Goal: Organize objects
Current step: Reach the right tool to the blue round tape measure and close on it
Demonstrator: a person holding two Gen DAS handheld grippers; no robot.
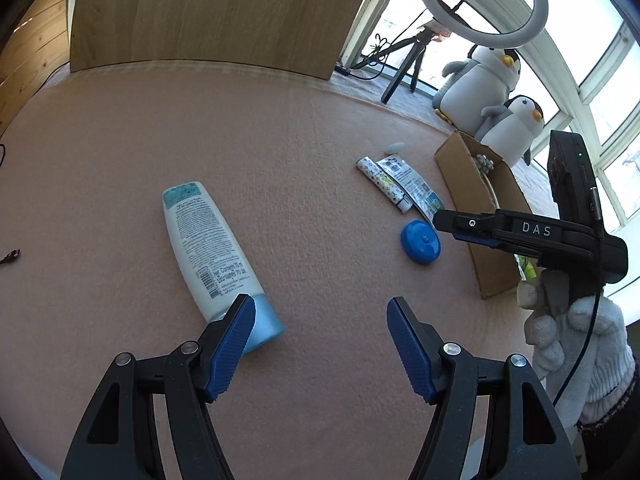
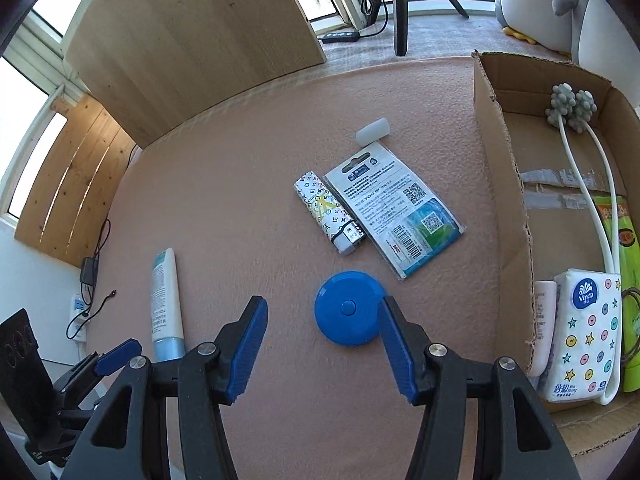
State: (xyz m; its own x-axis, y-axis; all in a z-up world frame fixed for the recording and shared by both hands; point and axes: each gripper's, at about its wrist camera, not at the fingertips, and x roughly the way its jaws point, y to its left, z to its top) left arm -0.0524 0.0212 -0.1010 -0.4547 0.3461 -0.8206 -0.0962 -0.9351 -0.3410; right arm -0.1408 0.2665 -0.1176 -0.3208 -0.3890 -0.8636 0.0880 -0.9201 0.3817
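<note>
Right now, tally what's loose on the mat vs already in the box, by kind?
On mat:
Lotion tube: 1
Blue round case: 1
Patterned lighter: 1
Flat printed packet: 1
White cap: 1
In cardboard box:
Tissue pack: 1
Bobble-headed massager: 1
Green packet: 1
Pink tube: 1
Total: 9

A pinkish felt-covered table fills both views. In the right wrist view a white tube with a pale blue cap lies at lower left, a round blue disc at centre. Above it a patterned lighter touches a flat printed packet; a small white cap sits just beyond. An open cardboard box occupies the right.
</note>
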